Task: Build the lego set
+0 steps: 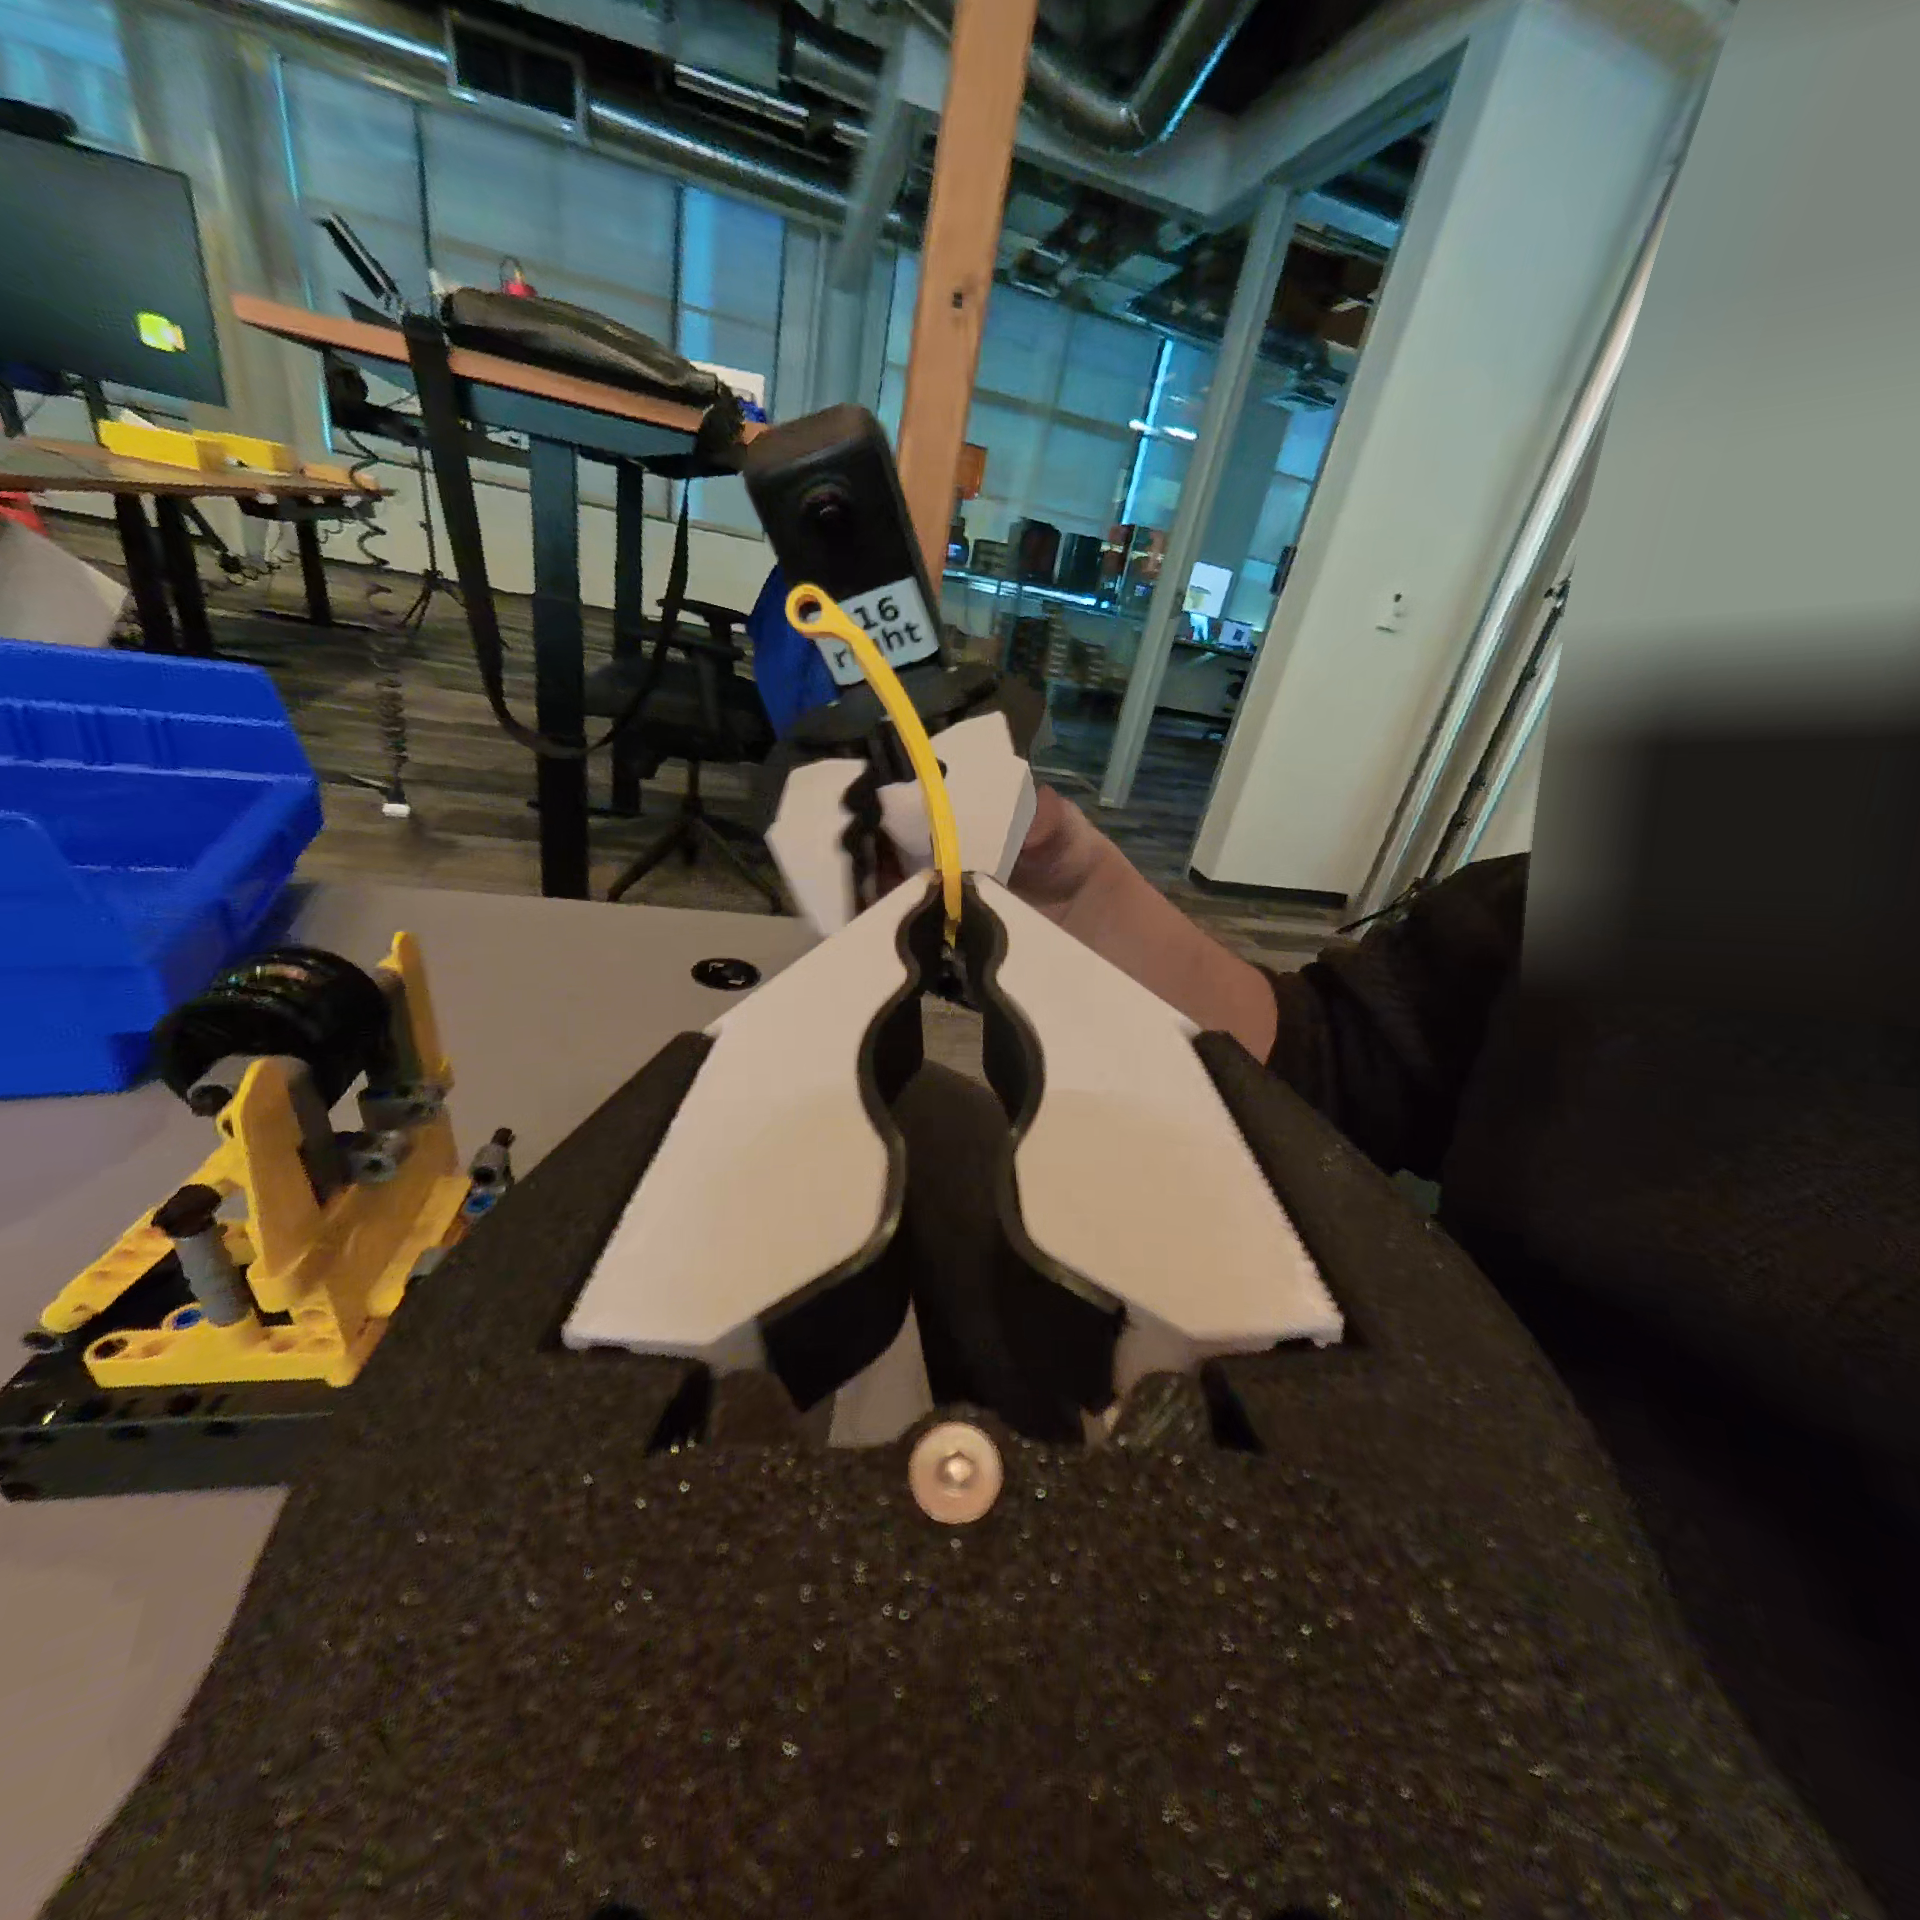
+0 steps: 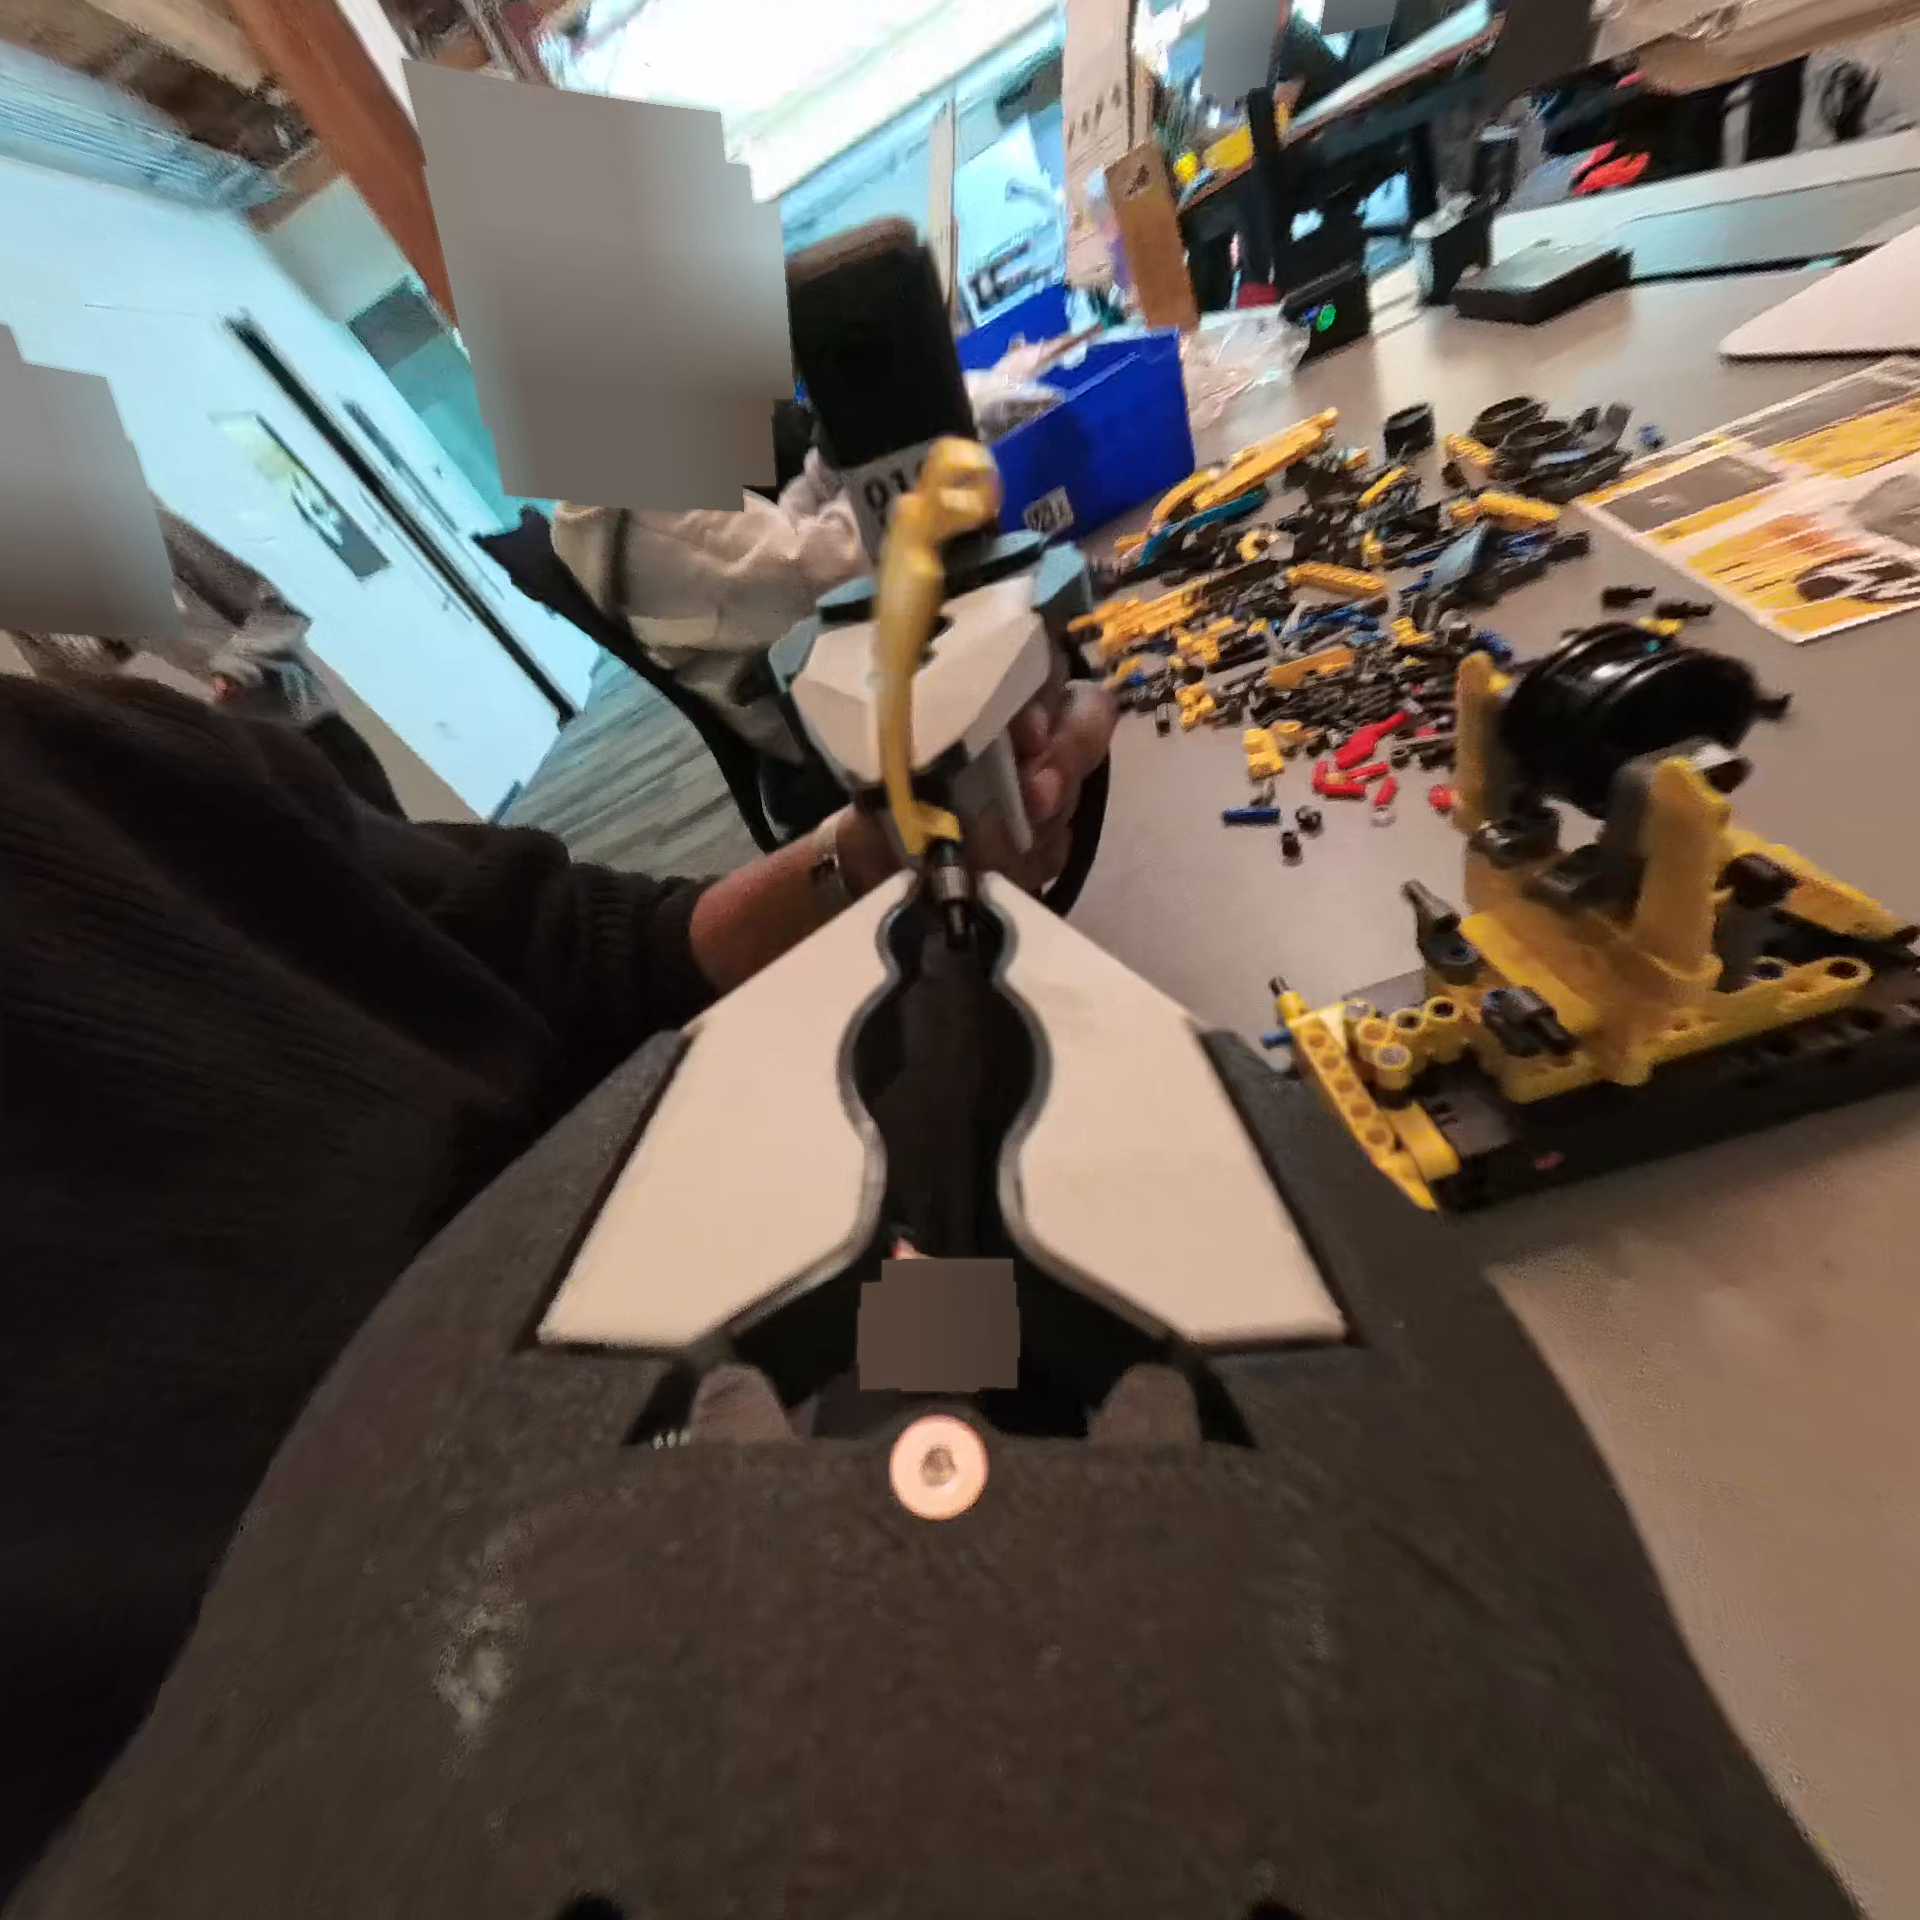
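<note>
Both grippers are meeting tip to tip above the grey table (image 2: 1558, 1455), and the piece between them is a thin yellow curved plastic lever (image 1: 914, 727) with a small loop at its far end. The left gripper (image 1: 951, 888) is pinching the lever's lower end, its white fingers (image 1: 790, 1132) drawn together to a sliver with the yellow strip caught in the tip. From the right wrist view, the right gripper (image 2: 948, 894) is clamping a short black pin (image 2: 948, 883) that sits at the base of the same yellow lever, fingers closed hard on it. The lever is looking light and slightly bendy, a slender arc that would likely flex or snap if squeezed mid-span, so the stubby base by the pin seems the safest hold; smooth plastic this narrow could also twist out of a pinch. Both grippers are pointing toward each other, held up off the table, the person's hand (image 1: 1091, 862) and dark sleeve (image 1: 1392, 1018) coming in behind the far one. A yellow and black brick-built assembly (image 2: 1579, 987) with a black wheel is sitting just beside them, loose bricks (image 2: 1351, 623) are lying scattered farther off, and a blue bin (image 1: 135, 831) is standing at the table's edge.
</note>
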`<state>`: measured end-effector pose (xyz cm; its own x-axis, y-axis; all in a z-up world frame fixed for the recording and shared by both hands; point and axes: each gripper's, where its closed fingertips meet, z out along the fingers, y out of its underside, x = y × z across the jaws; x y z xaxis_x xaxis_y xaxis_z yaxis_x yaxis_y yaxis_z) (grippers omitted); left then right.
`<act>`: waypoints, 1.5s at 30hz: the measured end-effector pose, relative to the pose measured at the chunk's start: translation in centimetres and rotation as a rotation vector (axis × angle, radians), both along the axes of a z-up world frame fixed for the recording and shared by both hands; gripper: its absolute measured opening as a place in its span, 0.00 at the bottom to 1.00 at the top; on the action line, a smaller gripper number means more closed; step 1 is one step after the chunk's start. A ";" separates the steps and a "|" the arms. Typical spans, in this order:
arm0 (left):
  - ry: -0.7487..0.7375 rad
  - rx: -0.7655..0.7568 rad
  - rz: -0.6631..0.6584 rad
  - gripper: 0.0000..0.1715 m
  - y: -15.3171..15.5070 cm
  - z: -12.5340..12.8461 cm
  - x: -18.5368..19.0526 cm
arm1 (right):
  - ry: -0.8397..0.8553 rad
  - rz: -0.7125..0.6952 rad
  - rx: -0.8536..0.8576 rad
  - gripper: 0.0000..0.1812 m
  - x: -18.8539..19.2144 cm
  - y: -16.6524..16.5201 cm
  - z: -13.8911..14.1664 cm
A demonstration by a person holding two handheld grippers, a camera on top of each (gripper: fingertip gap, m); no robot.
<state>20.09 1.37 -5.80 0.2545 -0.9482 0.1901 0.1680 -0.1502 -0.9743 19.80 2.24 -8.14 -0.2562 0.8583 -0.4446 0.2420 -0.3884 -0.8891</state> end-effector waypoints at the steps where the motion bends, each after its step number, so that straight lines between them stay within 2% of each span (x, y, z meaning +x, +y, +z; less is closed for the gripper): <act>1: 0.015 0.008 0.011 0.01 0.2 -0.5 0.1 | -0.027 0.004 0.021 0.05 0.1 -0.2 -0.5; 3: 0.031 0.007 0.008 0.01 0.3 -1.1 0.3 | -0.078 -0.018 0.072 0.05 0.1 0.0 -1.2; 7: -0.048 -0.020 -0.033 0.01 0.3 -0.4 0.2 | -0.077 -0.012 0.103 0.03 -0.2 -0.5 -1.4; 15: -0.034 -0.103 0.050 0.02 2.4 -1.8 -0.6 | -0.072 -0.140 0.206 0.03 0.3 1.8 -2.2; 20: 0.040 -0.162 0.015 0.06 2.4 -3.5 -0.6 | -0.070 -0.138 0.188 0.03 0.5 2.2 -2.4; 26: 0.127 -0.171 0.074 0.00 2.7 -5.3 -1.3 | -0.082 -0.104 0.147 0.02 -0.6 2.3 -3.8; 31: 0.143 -0.193 0.088 0.00 2.8 -5.8 -1.8 | -0.082 -0.119 0.140 0.02 -1.2 2.7 -4.1; 35: 0.089 -0.271 0.020 0.05 2.2 -5.5 -2.3 | -0.059 -0.127 0.115 0.02 -1.2 2.9 -3.6; 40: 0.010 -0.462 -0.202 0.11 0.3 -6.0 -1.5 | -0.008 -0.144 0.106 0.02 -1.3 2.9 -2.5; 45: -0.112 -0.513 -0.300 0.14 -0.3 -4.6 -0.6 | 0.021 -0.108 0.136 0.03 -1.2 1.8 -1.8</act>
<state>19.45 1.11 -10.44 -0.0579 -0.7558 0.6523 0.1425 -0.6529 -0.7439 18.60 4.04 -9.98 -0.1671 0.9332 -0.3181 0.1862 -0.2870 -0.9397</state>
